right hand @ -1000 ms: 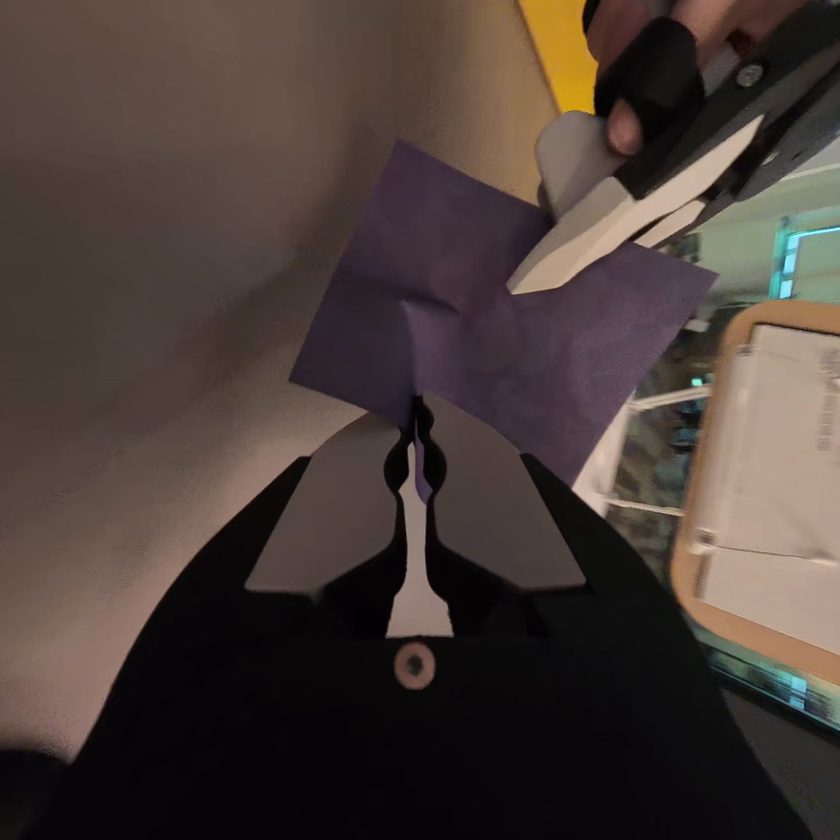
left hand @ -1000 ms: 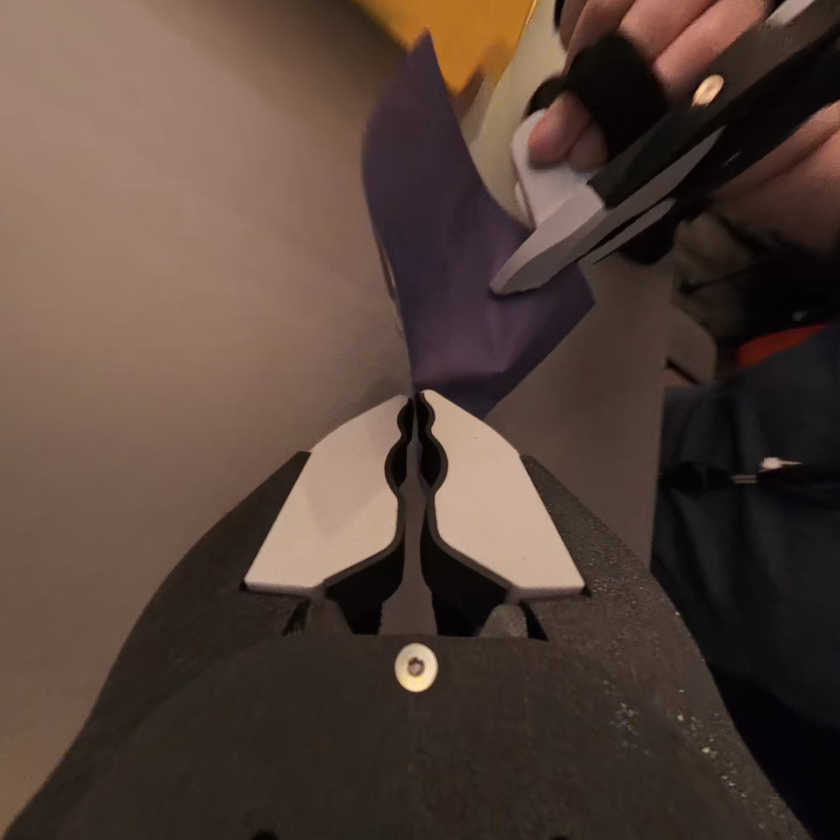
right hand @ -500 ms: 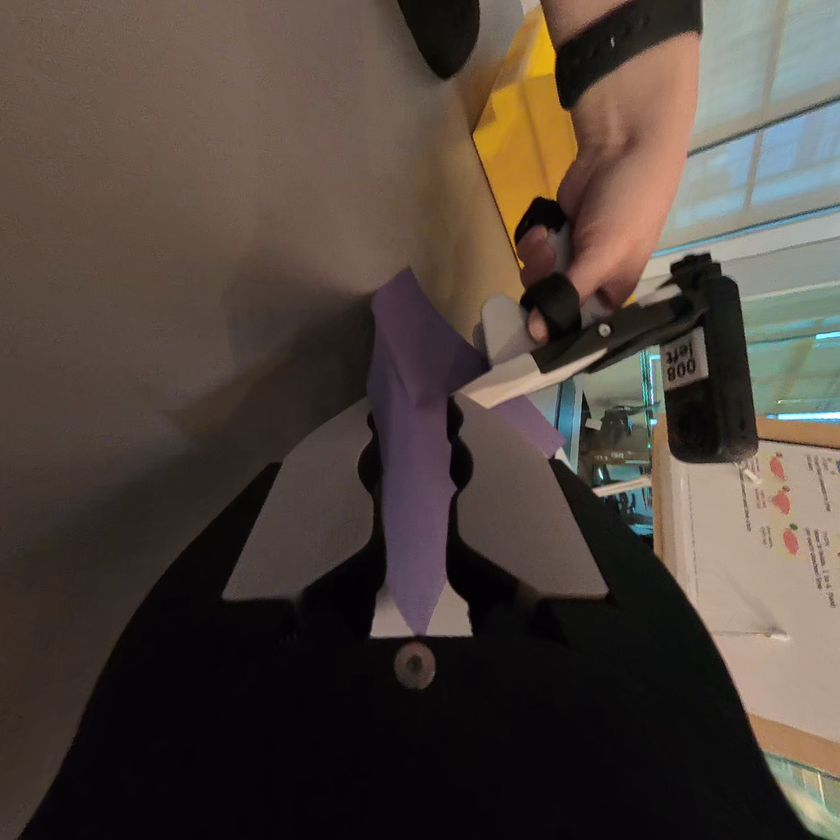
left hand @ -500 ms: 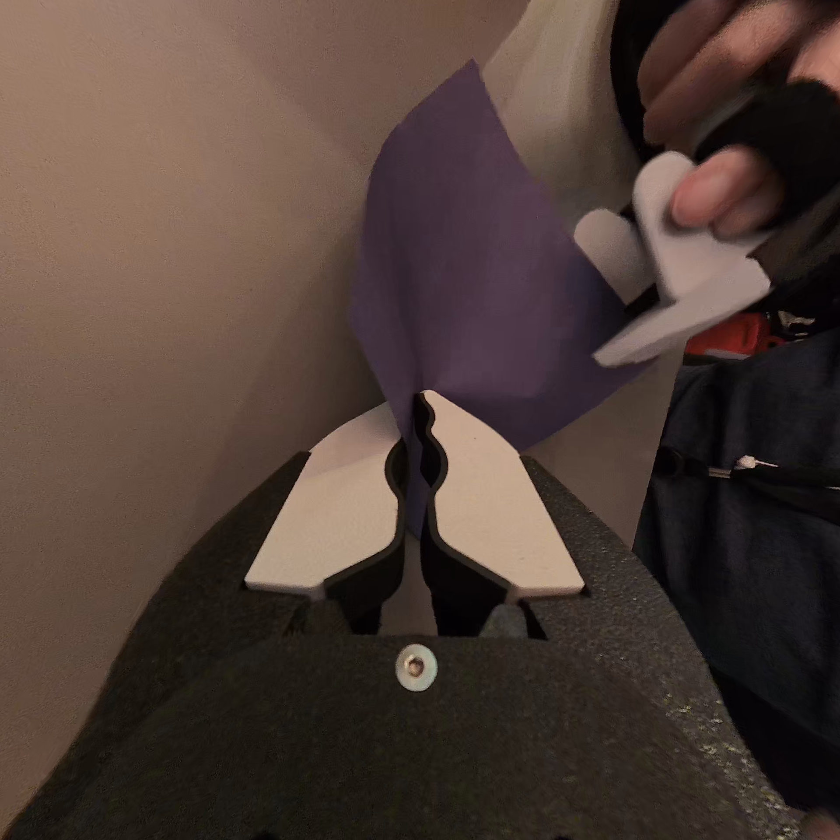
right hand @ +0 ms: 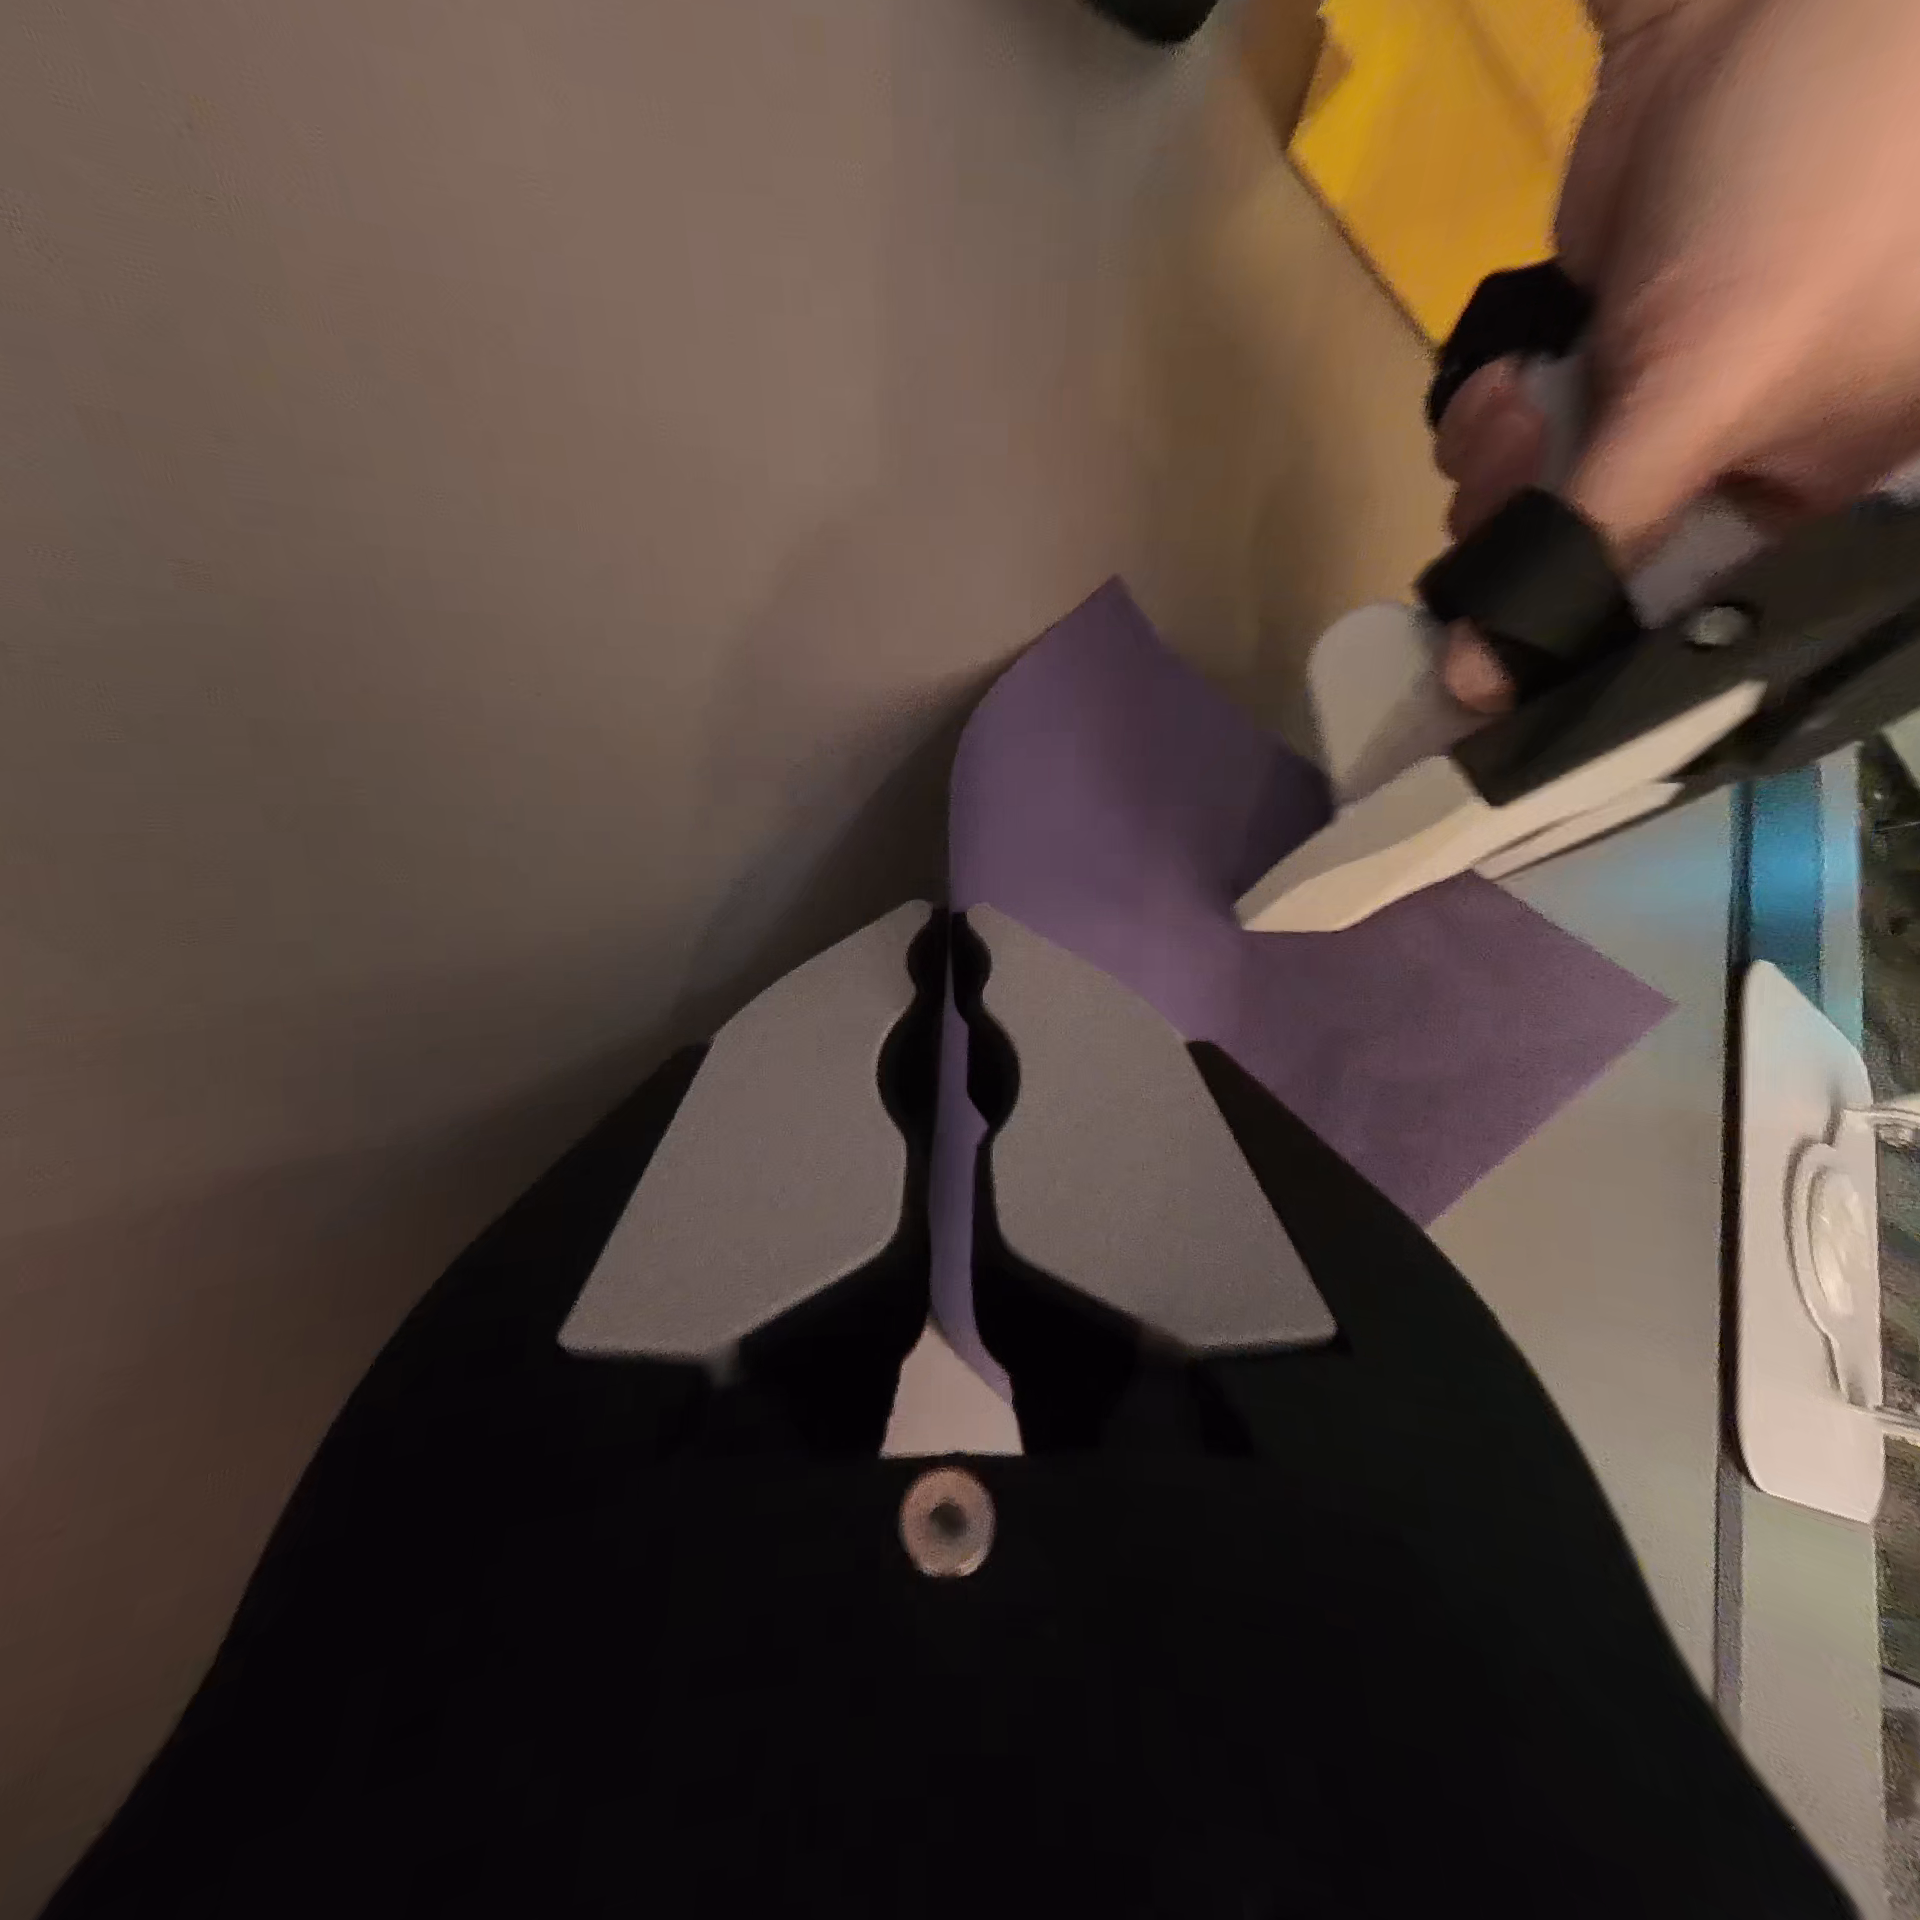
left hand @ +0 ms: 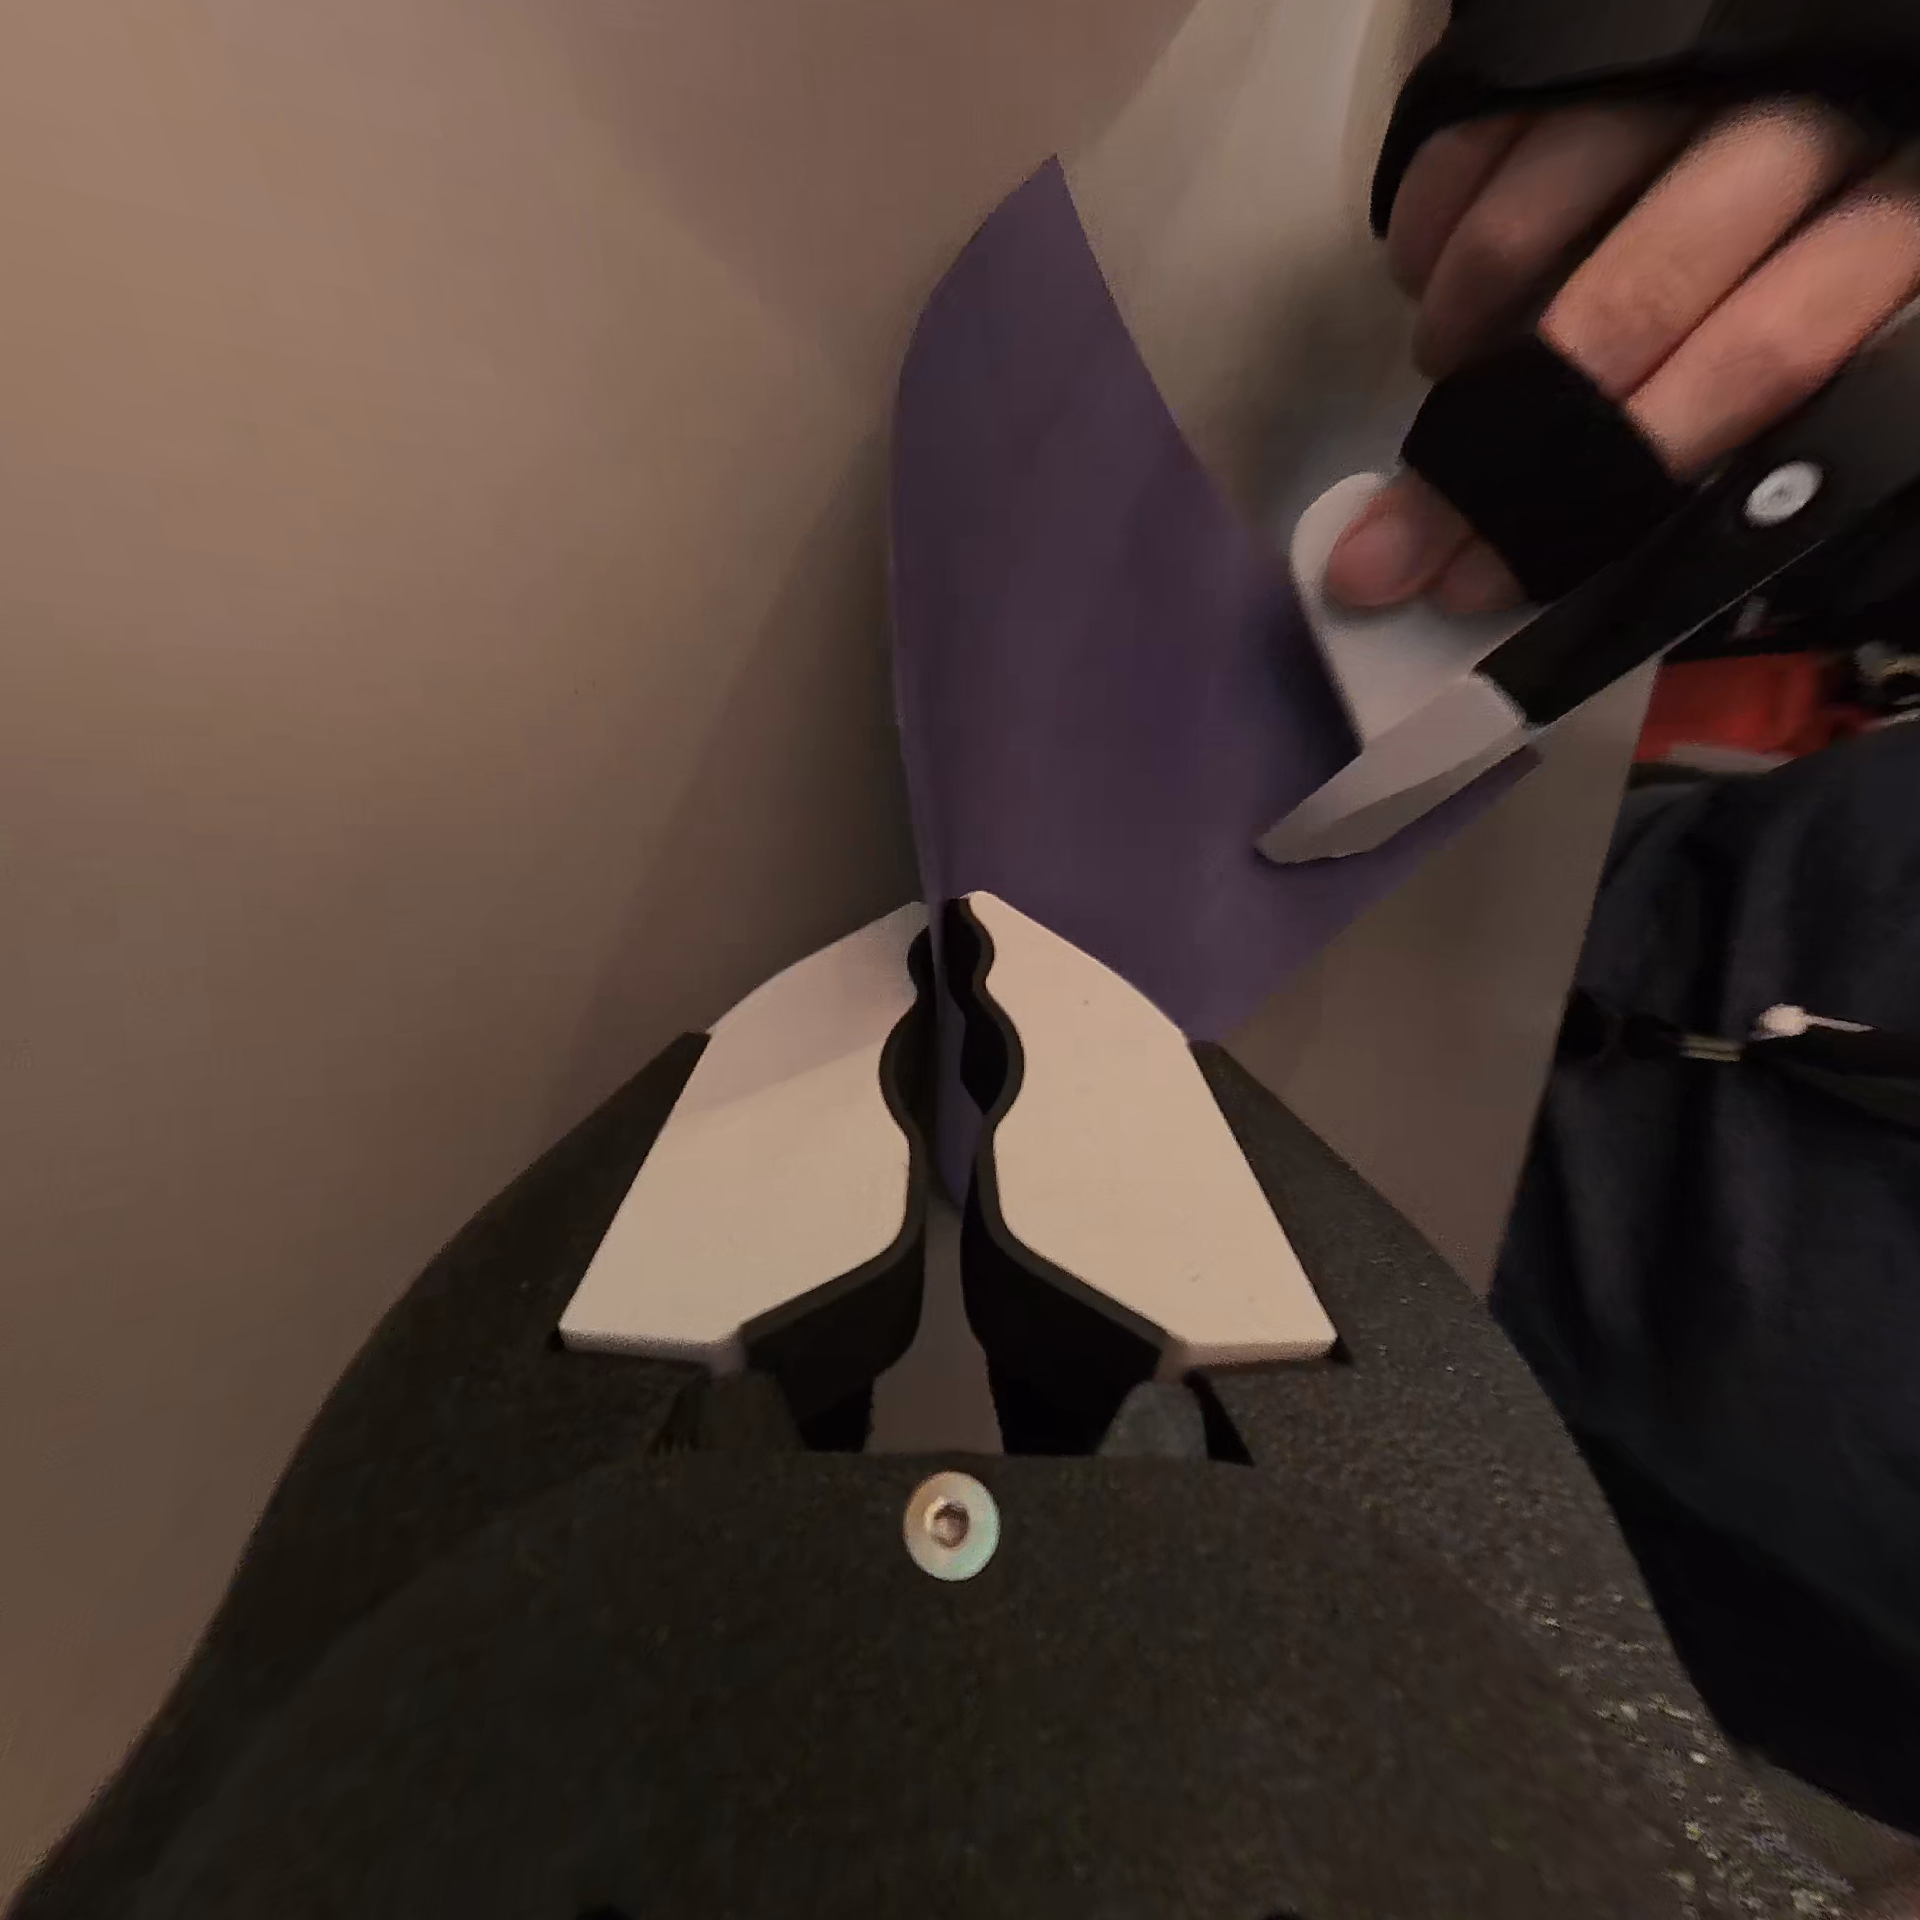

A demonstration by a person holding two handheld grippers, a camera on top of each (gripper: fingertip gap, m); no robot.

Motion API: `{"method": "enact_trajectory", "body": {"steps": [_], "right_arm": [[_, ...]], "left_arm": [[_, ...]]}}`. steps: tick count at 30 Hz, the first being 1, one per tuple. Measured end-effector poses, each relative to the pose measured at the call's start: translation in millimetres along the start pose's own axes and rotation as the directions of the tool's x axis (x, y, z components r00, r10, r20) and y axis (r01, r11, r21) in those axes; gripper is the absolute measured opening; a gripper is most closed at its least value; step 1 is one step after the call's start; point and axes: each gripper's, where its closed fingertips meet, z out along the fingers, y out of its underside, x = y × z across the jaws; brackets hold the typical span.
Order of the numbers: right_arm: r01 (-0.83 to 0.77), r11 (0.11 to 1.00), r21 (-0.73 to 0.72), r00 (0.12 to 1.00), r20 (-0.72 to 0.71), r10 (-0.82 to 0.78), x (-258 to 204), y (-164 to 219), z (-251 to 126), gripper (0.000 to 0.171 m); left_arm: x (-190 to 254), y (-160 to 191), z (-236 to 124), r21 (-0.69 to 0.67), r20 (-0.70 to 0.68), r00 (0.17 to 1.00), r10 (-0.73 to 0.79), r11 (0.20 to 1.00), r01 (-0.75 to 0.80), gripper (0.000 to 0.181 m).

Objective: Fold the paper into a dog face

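Note:
A purple paper sheet (left hand: pixel 1060 623) is held up off the beige table (left hand: pixel 416 520), bent and curved. My left gripper (left hand: pixel 948 909) is shut on the sheet's lower edge. My right gripper (left hand: pixel 1288 844), held by a hand (left hand: pixel 1662 260), pinches the sheet's right side. In the right wrist view my right gripper (right hand: pixel 951 916) is shut on the paper (right hand: pixel 1101 790), a strip of which runs back between its jaws. The left gripper (right hand: pixel 1278 909) comes in from the right there, its tips closed on the sheet's middle.
A yellow sheet (right hand: pixel 1434 135) lies on the table (right hand: pixel 416 416) at the far top. A white plastic object (right hand: pixel 1787 1247) sits beyond the table edge on the right. The person's dark clothing (left hand: pixel 1714 1143) fills the right side of the left wrist view. Across from one pair of fingers to the other is roughly 8 cm. The white plastic object (right hand: pixel 1787 1247) sits 35 cm or so from the ends of my left fingers.
My right gripper's jaws stood apart around the paper half a second ago and have closed on it. The left gripper has kept its hold. The sheet has bent and swung between the two.

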Motion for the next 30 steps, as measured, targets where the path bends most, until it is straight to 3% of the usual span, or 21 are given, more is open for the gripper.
{"method": "enact_trajectory", "body": {"steps": [6,9,19,24,30], "right_arm": [[-0.169,0.983,0.070,0.983,-0.066,0.174,33,0,-14,0.002],[-0.209,0.976,0.059,0.974,-0.074,0.213,40,6,-15,0.002],[-0.288,0.957,0.020,0.957,-0.028,0.289,34,20,-9,0.002],[-0.364,0.930,0.053,0.930,-0.028,0.365,41,22,-11,0.001],[-0.395,0.916,0.067,0.915,-0.065,0.399,51,26,-15,0.002]], "left_arm": [[16,-5,4,-0.019,0.060,0.975,0.216,0.976,-0.215,0.000],[31,-11,5,0.015,0.014,0.964,0.264,0.964,-0.264,0.003],[62,-17,-1,0.144,-0.233,0.920,0.316,0.946,-0.289,0.038],[50,-14,7,0.085,-0.117,0.927,0.357,0.933,-0.348,0.051],[38,-17,8,0.036,0.012,0.915,0.403,0.915,-0.403,0.043]]}}
